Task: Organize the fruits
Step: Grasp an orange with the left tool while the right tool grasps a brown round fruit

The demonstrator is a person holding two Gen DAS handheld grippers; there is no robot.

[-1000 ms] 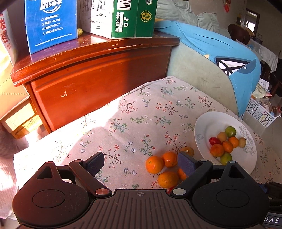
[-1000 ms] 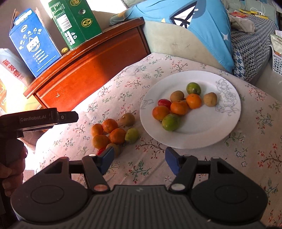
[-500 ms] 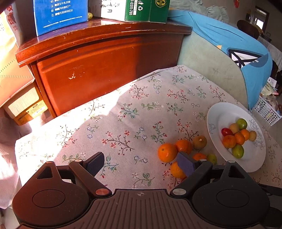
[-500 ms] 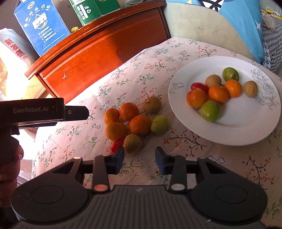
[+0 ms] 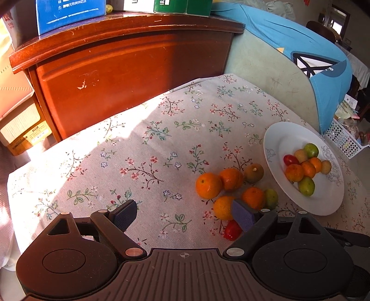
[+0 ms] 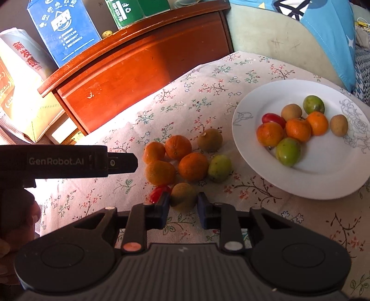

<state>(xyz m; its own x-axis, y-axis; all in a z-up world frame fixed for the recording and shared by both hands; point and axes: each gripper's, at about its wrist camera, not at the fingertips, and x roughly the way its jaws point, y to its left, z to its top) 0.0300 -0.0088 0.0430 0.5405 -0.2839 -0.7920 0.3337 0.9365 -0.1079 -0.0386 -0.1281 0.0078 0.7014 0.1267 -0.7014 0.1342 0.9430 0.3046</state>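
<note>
- "GenRobot.AI" is printed in pale letters on the black body of the left tongs (image 6: 120, 162), which reach in from the left edge of the right wrist view; a hand (image 6: 13, 220) grips the handle below.
- A blue carton (image 6: 64, 30) with white icons and lines of small white print stands on the wooden cabinet (image 6: 143, 67) at the upper left of that view; the print is too small to read.
- A green carton (image 6: 129, 10) beside it carries a white barcode panel and recycling marks; the digits are cut off.
- At the far left a white bag (image 6: 20, 55) shows large red Chinese characters.
- The loose fruit lies in a tight cluster on the floral cloth (image 6: 208, 92) of the surface, just left of the white plate (image 6: 323, 185): four oranges (image 6: 193, 166), two brown kiwi-like fruits, one pale green fruit (image 6: 219, 168) and a small red tomato (image 6: 159, 193).
- The right tongs (image 6: 183, 206) are pressed against the nearest brown fruit (image 6: 183, 195), pinching it at the lower centre of the frame, the tomato touching their left finger.
- In the left wrist view the left tongs (image 5: 185, 215) stand spread wide over bare cloth, with nothing between them.
- The plate, with a faint grey line drawing on its rim, holds three oranges, two green fruits, two brown ones and a red tomato, bunched together.
</note>
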